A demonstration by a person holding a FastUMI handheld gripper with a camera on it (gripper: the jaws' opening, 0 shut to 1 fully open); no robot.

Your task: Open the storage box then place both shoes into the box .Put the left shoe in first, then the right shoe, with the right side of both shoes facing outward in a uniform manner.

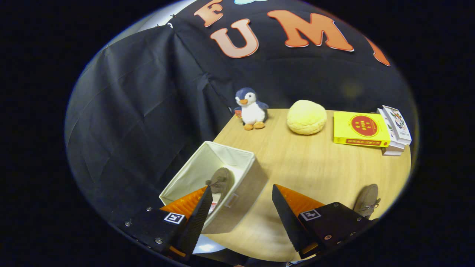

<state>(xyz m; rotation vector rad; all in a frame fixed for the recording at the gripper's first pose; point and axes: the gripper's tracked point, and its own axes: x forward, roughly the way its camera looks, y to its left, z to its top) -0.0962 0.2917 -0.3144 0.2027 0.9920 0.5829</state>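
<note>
An open beige fabric storage box (245, 178) stands at the table's left edge, just ahead of my left finger. One brown shoe (221, 180) lies inside it, partly hidden by that finger. A second brown shoe (367, 200) rests on the wooden table beside my right finger, its rear covered by the gripper body. My gripper (241, 191) hovers above the box's near corner, open, with nothing between its fingers.
Along the back of the wooden table (315, 167) sit a plush penguin (251, 108), a round yellow cushion (306, 116), and a yellow book (359, 129) beside a stack of other books (396, 129). Black cloth walls the booth behind and to the left.
</note>
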